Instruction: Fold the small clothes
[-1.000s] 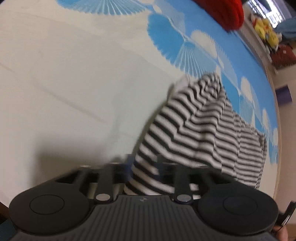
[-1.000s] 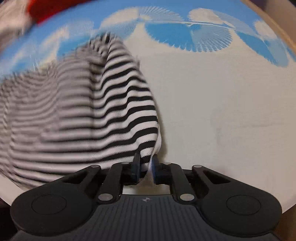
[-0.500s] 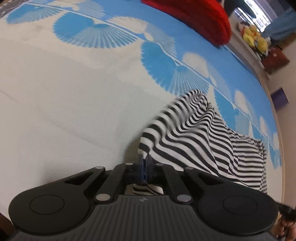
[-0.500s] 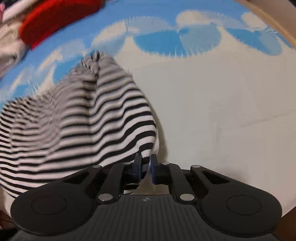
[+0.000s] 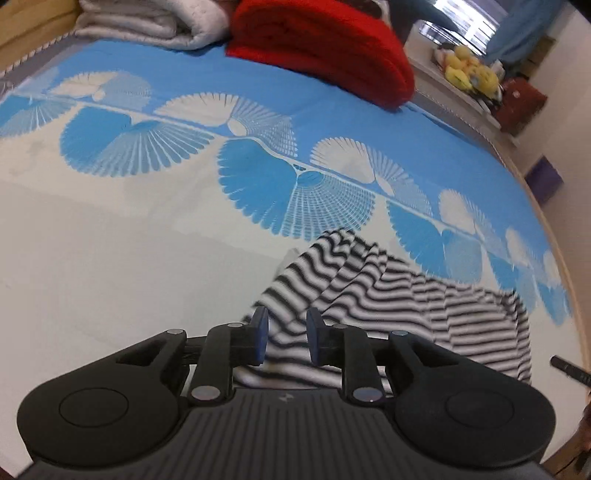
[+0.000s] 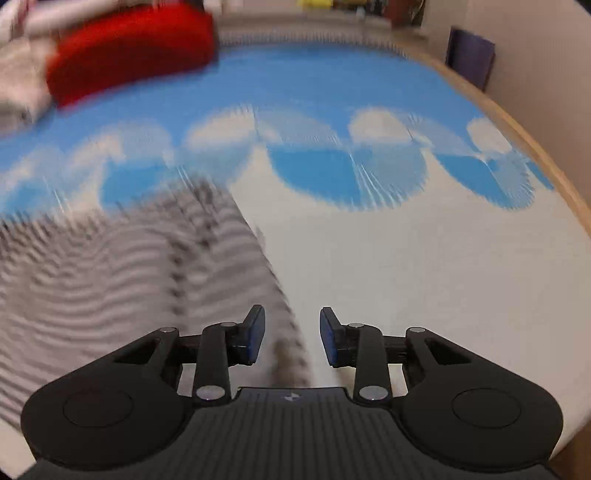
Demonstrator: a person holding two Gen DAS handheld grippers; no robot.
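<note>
A small black-and-white striped garment [image 5: 399, 306] lies rumpled on the bed. In the left wrist view it spreads ahead and to the right. My left gripper [image 5: 284, 336] is open, its blue pads apart with the garment's near edge showing between them. In the right wrist view the garment [image 6: 129, 280] is blurred and lies to the left. My right gripper [image 6: 291, 336] is open, with the garment's right edge between the pads. Neither gripper holds the cloth.
The bed has a white and blue sheet [image 5: 147, 240] with a fan pattern. A folded red blanket [image 5: 321, 48] and a white blanket [image 5: 147, 22] lie at the far end. The bed's wooden edge [image 6: 554, 162] runs along the right.
Both grippers were shut on the striped garment's edge and have now opened, letting it go. The garment has dropped onto the bed. The right wrist view is now blurred by movement.
</note>
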